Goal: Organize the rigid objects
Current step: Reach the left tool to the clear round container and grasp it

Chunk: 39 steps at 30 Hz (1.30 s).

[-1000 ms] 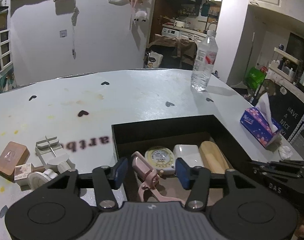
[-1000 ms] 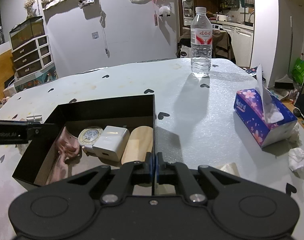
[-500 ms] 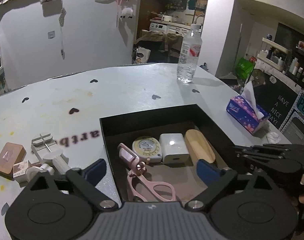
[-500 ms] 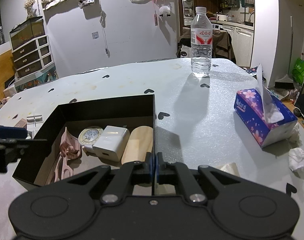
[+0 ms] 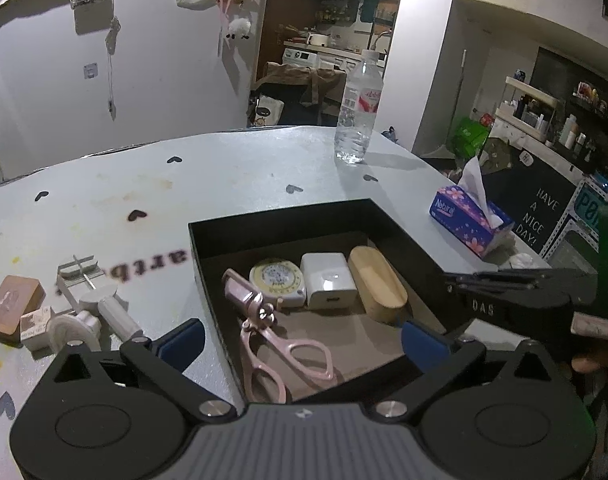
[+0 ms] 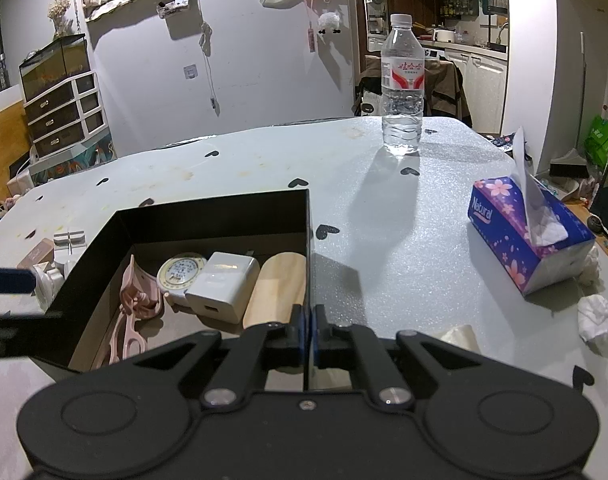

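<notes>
A black box (image 5: 279, 220) holds pink scissors (image 5: 271, 336), a round tape measure (image 5: 277, 280), a white charger (image 5: 328, 280) and a wooden oval piece (image 5: 378, 282). My left gripper (image 5: 301, 340) is open and empty, above the box's near side over the scissors. My right gripper (image 6: 307, 322) is shut on the box's right wall (image 6: 308, 240). Left of the box lie a brown block (image 5: 11, 306), a small carton (image 5: 35, 322) and white plastic parts (image 5: 91, 304).
A water bottle (image 6: 402, 92) stands at the table's far side. A tissue box (image 6: 528, 232) and crumpled tissues (image 6: 596, 316) lie at the right, near the table edge. The grey tabletop (image 6: 384, 208) carries heart marks.
My left gripper has let go of the pink scissors, opened wide and pulled back and up. The scissors now lie flat in the box. The right gripper has not moved.
</notes>
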Motion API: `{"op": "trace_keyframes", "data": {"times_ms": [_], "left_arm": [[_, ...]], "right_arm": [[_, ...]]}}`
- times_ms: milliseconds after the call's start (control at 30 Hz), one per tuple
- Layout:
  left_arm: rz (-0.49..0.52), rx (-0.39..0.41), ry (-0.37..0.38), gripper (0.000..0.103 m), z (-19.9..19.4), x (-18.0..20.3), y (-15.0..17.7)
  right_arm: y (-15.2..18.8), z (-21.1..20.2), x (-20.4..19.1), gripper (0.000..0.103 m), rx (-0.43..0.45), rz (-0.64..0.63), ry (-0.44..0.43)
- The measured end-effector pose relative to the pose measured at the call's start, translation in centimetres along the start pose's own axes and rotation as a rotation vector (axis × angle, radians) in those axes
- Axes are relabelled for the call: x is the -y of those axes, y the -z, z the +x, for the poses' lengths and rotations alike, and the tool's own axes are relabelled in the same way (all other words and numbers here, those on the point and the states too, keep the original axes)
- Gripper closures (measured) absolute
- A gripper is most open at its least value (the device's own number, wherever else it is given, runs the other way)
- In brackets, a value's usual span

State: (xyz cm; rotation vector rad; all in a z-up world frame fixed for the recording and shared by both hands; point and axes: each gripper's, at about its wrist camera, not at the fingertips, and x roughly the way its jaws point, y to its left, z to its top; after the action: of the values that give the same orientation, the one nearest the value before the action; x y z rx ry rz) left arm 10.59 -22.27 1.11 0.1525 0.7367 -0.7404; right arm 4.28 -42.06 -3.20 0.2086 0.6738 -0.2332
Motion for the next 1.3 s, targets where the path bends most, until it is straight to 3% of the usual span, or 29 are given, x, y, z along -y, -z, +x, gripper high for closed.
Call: {"op": "trace_keyframes", "data": {"times_ms": [400,633,867,933,1033,1133,1300], "left_arm": [[-0.018,0.015,-0.058,0.0,-2.6,-4.9,4.4],[-0.062,0.03,-0.177,0.0,-3.3,-9.3,7.2],[-0.09,0.033,-0.25,0.001,-2.3,-12.9,8.0],[-0.08,0.033,-0.218,0.007,-1.7,-13.6,8.0],[-0.101,0.014,-0.187,0.026,-0.3,-14.6,7.9],[-0.07,0.045,-0.217,0.03,0.7,-14.8,7.4],[-0.034,0.077,-0.206,0.03,2.3,-14.8,6.7]], "right_arm": [[-0.1,0.0,-0.2,0.099,-0.002,-0.006,-0.001],[-0.1,0.0,-0.3,0.099,-0.003,-0.008,0.0],[-0.1,0.0,-0.3,0.099,-0.002,-0.007,0.0],[-0.1,0.0,-0.3,0.099,-0.002,-0.008,0.0],[-0.1,0.0,-0.3,0.099,-0.002,-0.007,-0.001],[-0.1,0.0,-0.3,0.099,-0.002,-0.008,0.0],[-0.1,0.0,-0.3,0.099,-0.002,-0.008,0.0]]}}
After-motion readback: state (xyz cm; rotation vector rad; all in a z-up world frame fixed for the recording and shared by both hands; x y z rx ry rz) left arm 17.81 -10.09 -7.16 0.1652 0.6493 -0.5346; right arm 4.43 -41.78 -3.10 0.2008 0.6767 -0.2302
